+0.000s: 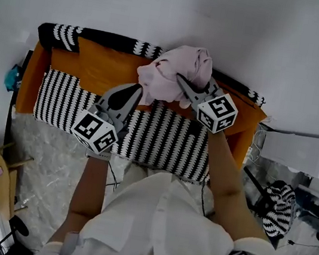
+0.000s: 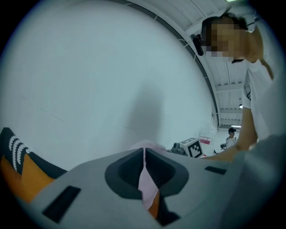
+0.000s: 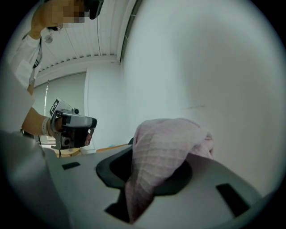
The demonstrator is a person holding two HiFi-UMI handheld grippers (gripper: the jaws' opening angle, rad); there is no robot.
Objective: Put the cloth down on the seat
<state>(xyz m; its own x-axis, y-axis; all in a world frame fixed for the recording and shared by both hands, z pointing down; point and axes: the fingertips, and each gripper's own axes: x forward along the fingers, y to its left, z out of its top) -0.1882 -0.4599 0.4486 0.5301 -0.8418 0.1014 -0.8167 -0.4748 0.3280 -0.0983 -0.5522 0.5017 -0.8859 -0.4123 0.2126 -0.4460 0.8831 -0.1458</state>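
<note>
A bunched pale pink cloth (image 1: 174,73) hangs in the air above the orange seat (image 1: 97,68), near its back. My left gripper (image 1: 138,90) is shut on the cloth's lower left edge; in the left gripper view a thin pink fold (image 2: 146,183) runs between its jaws. On the cloth's right side my right gripper (image 1: 182,82) is shut on a thick wad; the right gripper view shows the pink cloth (image 3: 163,147) bulging out over its jaws.
A black-and-white zigzag throw (image 1: 151,138) covers the seat's front, and another strip (image 1: 95,38) lies along the backrest against the white wall (image 1: 197,9). A wooden chair (image 1: 2,179) stands at the lower left. Boxes and a striped bundle (image 1: 283,202) clutter the right.
</note>
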